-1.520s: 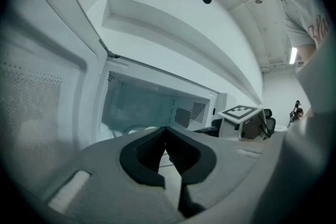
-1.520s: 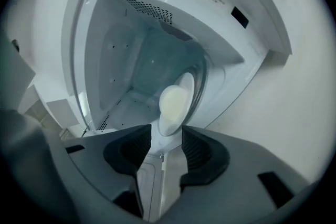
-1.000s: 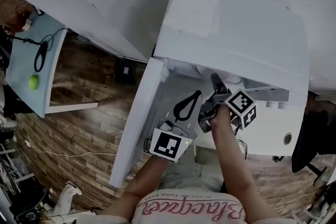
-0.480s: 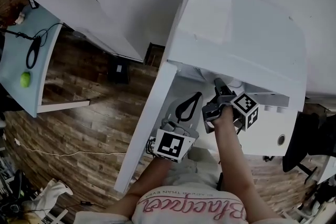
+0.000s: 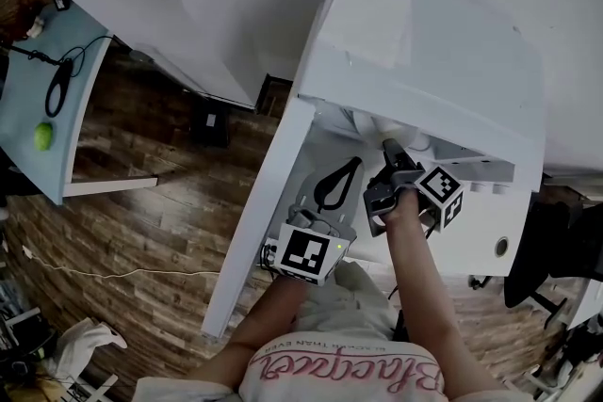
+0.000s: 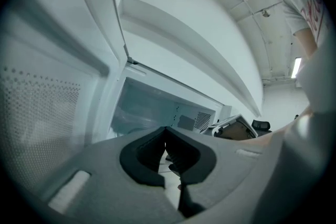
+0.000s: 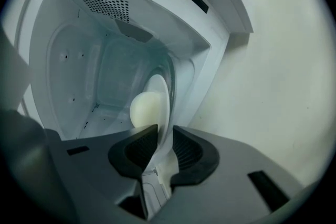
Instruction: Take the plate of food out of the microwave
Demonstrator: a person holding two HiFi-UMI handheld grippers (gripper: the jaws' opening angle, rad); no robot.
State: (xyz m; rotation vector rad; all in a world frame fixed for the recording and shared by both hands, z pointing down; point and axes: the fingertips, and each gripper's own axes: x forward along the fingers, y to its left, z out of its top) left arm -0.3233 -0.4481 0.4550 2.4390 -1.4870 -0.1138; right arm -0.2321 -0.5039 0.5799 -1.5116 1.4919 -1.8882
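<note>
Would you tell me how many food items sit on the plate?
1: a pale round piece resting on the plate inside the microwave; others may be hidden behind it.

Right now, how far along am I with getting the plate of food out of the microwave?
Done: the microwave door stands open. In hand: the right gripper has just been closing its fingers on the rim of the plate, pale round food on it. Left: the plate sits inside the microwave; pulling it out remains.

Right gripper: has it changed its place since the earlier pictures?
No. The right gripper stays at the microwave opening; its fingers have just been closing on the plate.
</note>
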